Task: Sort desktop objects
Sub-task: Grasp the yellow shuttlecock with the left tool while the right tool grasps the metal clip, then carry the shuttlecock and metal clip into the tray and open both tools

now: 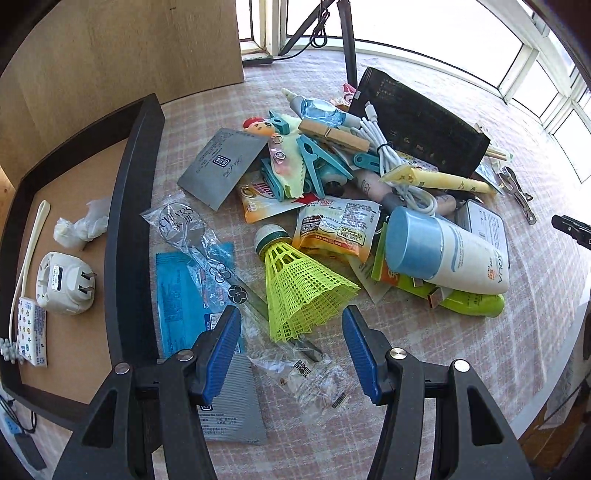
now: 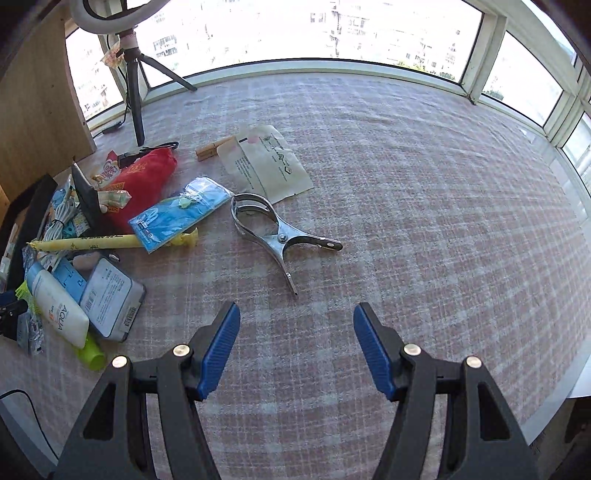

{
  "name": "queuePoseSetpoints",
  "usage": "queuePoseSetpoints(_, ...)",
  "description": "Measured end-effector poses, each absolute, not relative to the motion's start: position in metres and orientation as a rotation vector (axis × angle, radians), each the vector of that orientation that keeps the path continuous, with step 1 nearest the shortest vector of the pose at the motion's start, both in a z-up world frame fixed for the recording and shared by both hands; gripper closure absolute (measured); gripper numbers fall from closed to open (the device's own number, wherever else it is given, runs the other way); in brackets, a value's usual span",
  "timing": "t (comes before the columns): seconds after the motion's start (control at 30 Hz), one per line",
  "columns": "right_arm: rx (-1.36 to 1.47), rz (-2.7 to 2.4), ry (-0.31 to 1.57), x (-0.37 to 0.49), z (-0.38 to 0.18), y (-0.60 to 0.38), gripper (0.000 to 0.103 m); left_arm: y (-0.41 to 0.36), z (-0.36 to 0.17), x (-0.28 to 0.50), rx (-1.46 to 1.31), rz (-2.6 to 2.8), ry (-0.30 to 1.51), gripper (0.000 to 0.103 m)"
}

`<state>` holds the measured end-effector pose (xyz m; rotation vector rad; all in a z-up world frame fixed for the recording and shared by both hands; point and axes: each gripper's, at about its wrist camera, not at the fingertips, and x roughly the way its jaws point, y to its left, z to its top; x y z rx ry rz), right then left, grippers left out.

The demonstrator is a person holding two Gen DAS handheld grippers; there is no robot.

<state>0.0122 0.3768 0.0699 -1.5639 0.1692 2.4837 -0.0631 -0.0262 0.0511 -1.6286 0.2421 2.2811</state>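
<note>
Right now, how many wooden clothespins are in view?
2. One wooden clothespin lies atop the pile, beside the white cable. The other wooden clothespin lies at the far edge of the white sachet. More may be buried in the pile.

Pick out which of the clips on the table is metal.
The metal clamp, lying alone on the checked cloth ahead of the right gripper. The wooden peg and the turquoise plastic clip sit in the pile instead.

A pink-and-white checked cloth (image 2: 406, 192) covers the round worktop. Bright daylight pours through the white-framed windows (image 2: 295, 33) from ten to two o'clock. A plywood panel (image 1: 122, 51) stands at eleven, a black tripod (image 2: 135, 85) beside it.
</note>
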Motion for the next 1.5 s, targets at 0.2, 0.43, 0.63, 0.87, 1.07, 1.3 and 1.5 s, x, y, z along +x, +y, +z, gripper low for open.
queuePoseSetpoints(0.2, -1.627, 2.566, 0.125, -0.025, 0.062, 0.381, 0.041, -0.024, 0.049, -0.068, -1.663, 2.308, 0.227, 0.051)
queuePoseSetpoints(0.43, -1.722, 2.637, -0.077, -0.069, 0.047, 0.362, 0.047, -0.022, 0.046, -0.070, -1.697, 2.323, 0.201, 0.052)
queuePoseSetpoints(0.63, -1.745, 2.649, -0.159, -0.086, 0.040, 0.355, 0.057, -0.023, 0.043, -0.071, -1.725, 2.325, 0.199, 0.059)
queuePoseSetpoints(0.87, -1.775, 2.698, -0.169, -0.088, 0.046, 0.347, 0.063, -0.025, 0.044, -0.072, -1.731, 2.333, 0.213, 0.067)
queuePoseSetpoints(1.07, -1.839, 2.653, -0.111, -0.095, 0.028, 0.355, 0.070, -0.028, 0.043, -0.072, -1.739, 2.326, 0.197, 0.083)
queuePoseSetpoints(1.3, -1.812, 2.658, 0.010, -0.093, 0.032, 0.365, 0.095, -0.035, 0.048, -0.070, -1.711, 2.338, 0.157, 0.096)
queuePoseSetpoints(1.5, -1.702, 2.680, 0.115, -0.077, 0.054, 0.371, 0.098, -0.040, 0.062, -0.067, -1.657, 2.361, 0.120, 0.100)
